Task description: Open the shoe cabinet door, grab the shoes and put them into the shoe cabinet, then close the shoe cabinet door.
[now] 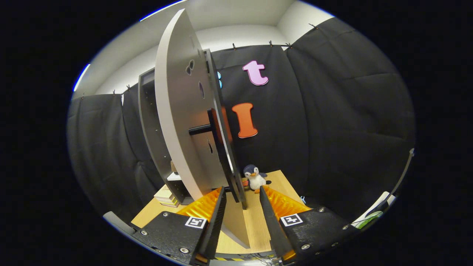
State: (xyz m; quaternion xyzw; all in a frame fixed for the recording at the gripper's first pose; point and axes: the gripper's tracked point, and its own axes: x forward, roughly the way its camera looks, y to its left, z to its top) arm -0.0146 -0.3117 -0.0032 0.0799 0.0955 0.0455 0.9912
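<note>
The grey shoe cabinet door (177, 111) stands swung open and I see it nearly edge-on, tall and close. A black handle (201, 129) sticks out of its face. A dark thin panel (225, 155) stands right beside the door. The cabinet body (147, 122) with its dark inner side lies behind the door, to the left. My gripper (241, 189) is open, its fingers spread wide. The door's lower edge and the panel's bottom corner lie in the gap between them, and neither finger presses on them. A small brownish thing (173, 166) shows inside the cabinet, too hidden to identify.
A plush penguin (254, 176) sits on the wooden table (255, 221) just beyond the fingers, against the black cloth wall. A short stack of books (166, 196) lies at the cabinet's foot, left of the fingers.
</note>
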